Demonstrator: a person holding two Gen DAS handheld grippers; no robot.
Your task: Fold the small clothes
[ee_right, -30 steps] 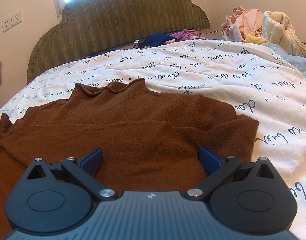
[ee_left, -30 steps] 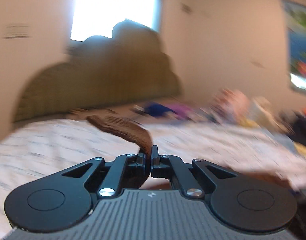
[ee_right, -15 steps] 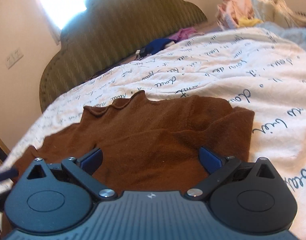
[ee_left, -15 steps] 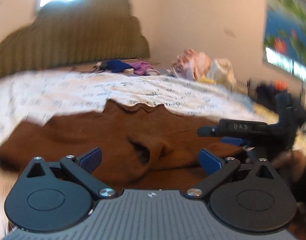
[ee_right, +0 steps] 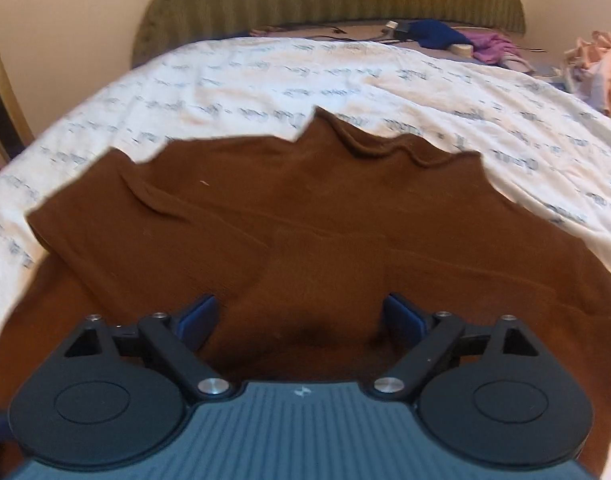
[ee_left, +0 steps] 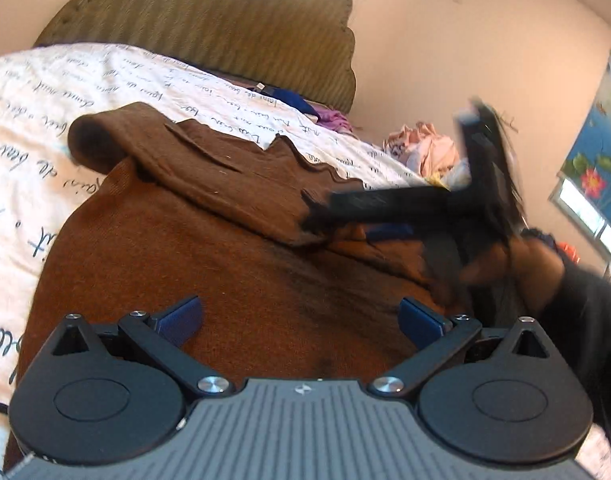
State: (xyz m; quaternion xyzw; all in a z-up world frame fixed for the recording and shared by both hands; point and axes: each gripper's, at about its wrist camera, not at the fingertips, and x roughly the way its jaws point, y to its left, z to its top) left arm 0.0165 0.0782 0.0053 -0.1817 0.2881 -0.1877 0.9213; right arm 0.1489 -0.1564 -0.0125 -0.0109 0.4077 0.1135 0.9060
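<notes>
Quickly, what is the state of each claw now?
Left claw: open, holding nothing, above the brown sweater.
Right claw: closing, jaws apart over the sweater, gripping nothing.

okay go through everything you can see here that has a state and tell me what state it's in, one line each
brown sweater: lying on the bed, partly folded, one sleeve laid across the body.
sleeve: folded over the sweater, cuff end past its edge.
left gripper: open, above the sweater, gripping nothing.
right gripper: jaws closing, fabric under them, not yet pinched.
bedsheet: spread over the bed, lightly wrinkled.
clothes pile: heaped, unfolded, at the bed's far side.
</notes>
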